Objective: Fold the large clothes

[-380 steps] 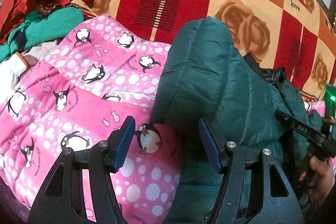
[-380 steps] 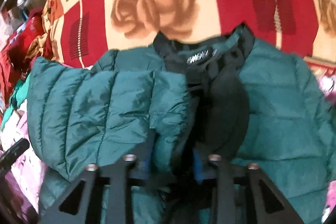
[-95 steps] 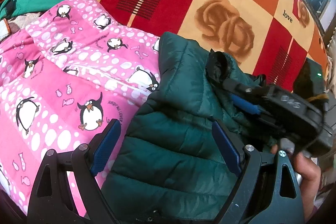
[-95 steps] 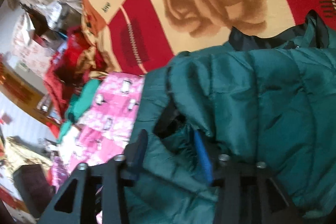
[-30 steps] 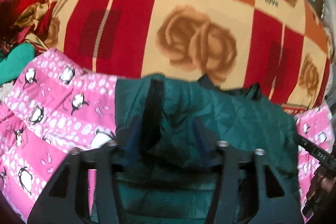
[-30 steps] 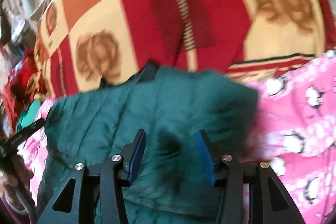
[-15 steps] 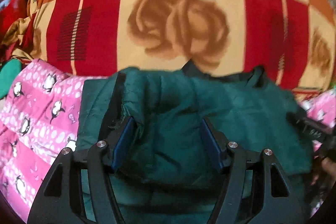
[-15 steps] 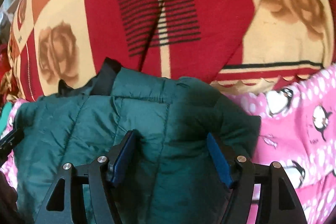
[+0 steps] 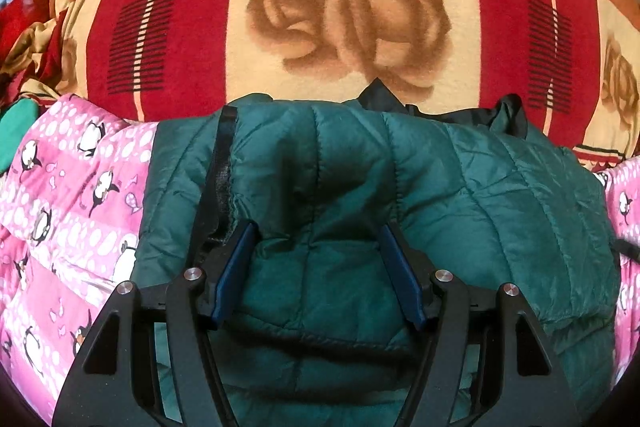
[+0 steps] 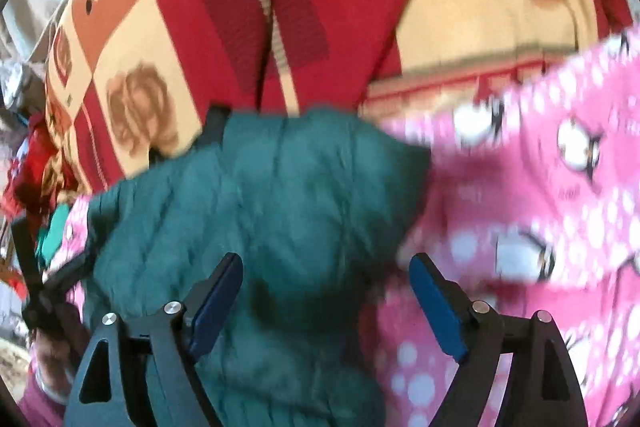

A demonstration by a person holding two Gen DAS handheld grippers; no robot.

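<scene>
Folded over since earlier, a dark green quilted puffer jacket [image 9: 420, 211] lies compact on a pink penguin-print quilt [image 9: 72, 195].
Left gripper [image 9: 316, 239] gapes around padding; right gripper [image 10: 326, 275] is opening, gripping nothing; tidying remains.

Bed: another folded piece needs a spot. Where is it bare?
Bare: the rose blanket beyond the green jacket. Crowded: the pink penguin quilt flanks the jacket on both sides; clothes pile at far left.
</scene>
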